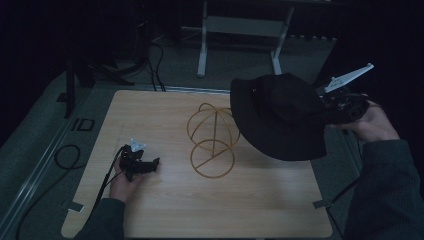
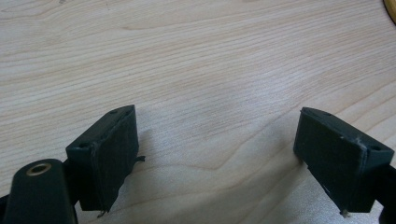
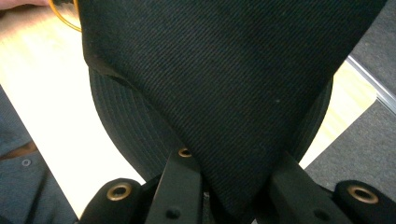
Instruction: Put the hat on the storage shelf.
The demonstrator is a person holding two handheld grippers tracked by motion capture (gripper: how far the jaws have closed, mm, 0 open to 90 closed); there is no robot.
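A black bucket hat [image 1: 280, 116] hangs in the air over the table's right side, held by my right gripper [image 1: 334, 107], which is shut on its cloth. In the right gripper view the hat's dark twill [image 3: 224, 84] is pinched between the two jaws, with its stitched brim [image 3: 126, 126] behind. A gold wire hat stand [image 1: 212, 140] with a ring base and a round cage top stands in the middle of the table, just left of the hat. My left gripper [image 1: 156, 163] rests low on the table at the left, open and holding nothing [image 2: 217, 154].
The light wooden table [image 1: 165, 210] has its right edge under the hat. A black cable [image 1: 67, 155] loops on the grey floor at the left. A white metal frame [image 1: 240, 30] stands beyond the far edge.
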